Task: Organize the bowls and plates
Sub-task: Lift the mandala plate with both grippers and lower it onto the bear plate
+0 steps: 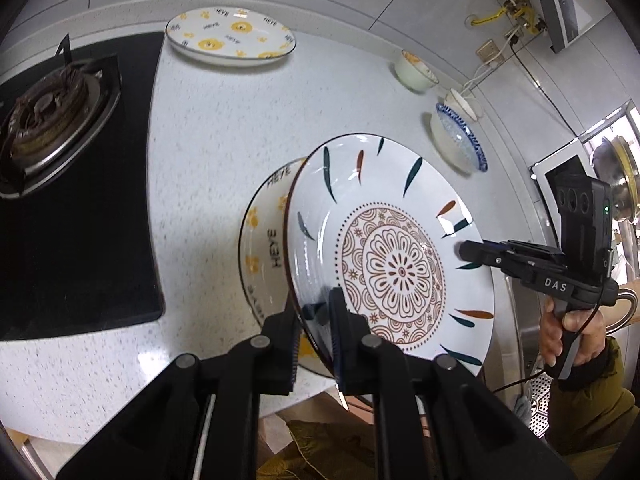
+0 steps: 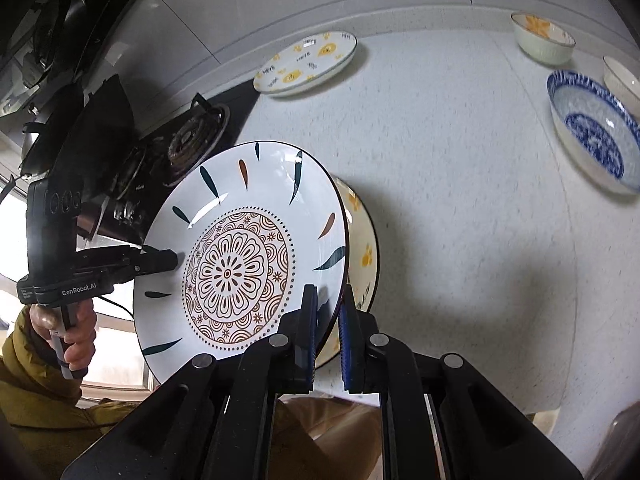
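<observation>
A mandala-patterned plate (image 1: 394, 264) is held tilted above a yellow-printed plate (image 1: 262, 240); another printed plate (image 1: 231, 38) and three bowls (image 2: 592, 136) lie beyond.

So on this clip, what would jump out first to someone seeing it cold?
The patterned plate, tilted above the counter with the left gripper and right gripper each clamped on its rim at opposite sides. Close behind it is a yellow-flowered plate; whether it is also held is unclear. Further back sit another yellow-flowered plate, a blue bowl and the stove burner at left.
</observation>
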`<action>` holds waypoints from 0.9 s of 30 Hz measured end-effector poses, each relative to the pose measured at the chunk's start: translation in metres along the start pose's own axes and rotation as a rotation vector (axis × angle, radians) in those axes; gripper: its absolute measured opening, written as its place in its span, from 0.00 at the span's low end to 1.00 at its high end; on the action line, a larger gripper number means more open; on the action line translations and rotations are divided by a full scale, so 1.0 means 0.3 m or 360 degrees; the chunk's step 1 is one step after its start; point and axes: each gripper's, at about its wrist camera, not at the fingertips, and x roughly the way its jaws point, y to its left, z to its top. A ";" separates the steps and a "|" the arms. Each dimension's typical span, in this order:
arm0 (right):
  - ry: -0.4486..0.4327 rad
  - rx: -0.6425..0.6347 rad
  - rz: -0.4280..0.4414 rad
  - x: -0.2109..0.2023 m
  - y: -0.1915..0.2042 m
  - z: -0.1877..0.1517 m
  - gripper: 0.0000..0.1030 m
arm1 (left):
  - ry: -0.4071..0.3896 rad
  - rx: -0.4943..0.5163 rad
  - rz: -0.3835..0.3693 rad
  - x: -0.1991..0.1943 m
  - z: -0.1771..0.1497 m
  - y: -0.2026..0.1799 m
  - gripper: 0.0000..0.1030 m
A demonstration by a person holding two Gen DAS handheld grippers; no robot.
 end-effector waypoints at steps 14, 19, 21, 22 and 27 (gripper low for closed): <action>0.0067 0.0023 -0.0006 0.081 -0.018 -0.003 0.09 | 0.0047 -0.0101 0.0055 0.102 0.009 0.082 0.11; 0.0079 0.0053 -0.0001 0.095 -0.053 0.004 0.09 | 0.0055 -0.0103 0.0075 0.132 0.022 0.086 0.11; 0.0081 0.0053 0.0002 0.094 -0.058 0.013 0.09 | 0.0057 -0.0100 0.0075 0.137 0.027 0.089 0.12; 0.0087 0.0048 0.0000 0.096 -0.057 0.017 0.09 | 0.0060 -0.0115 0.0068 0.138 0.030 0.095 0.11; 0.0126 0.0070 0.0035 0.102 -0.067 0.031 0.09 | 0.0110 -0.0158 0.0070 0.141 0.043 0.106 0.12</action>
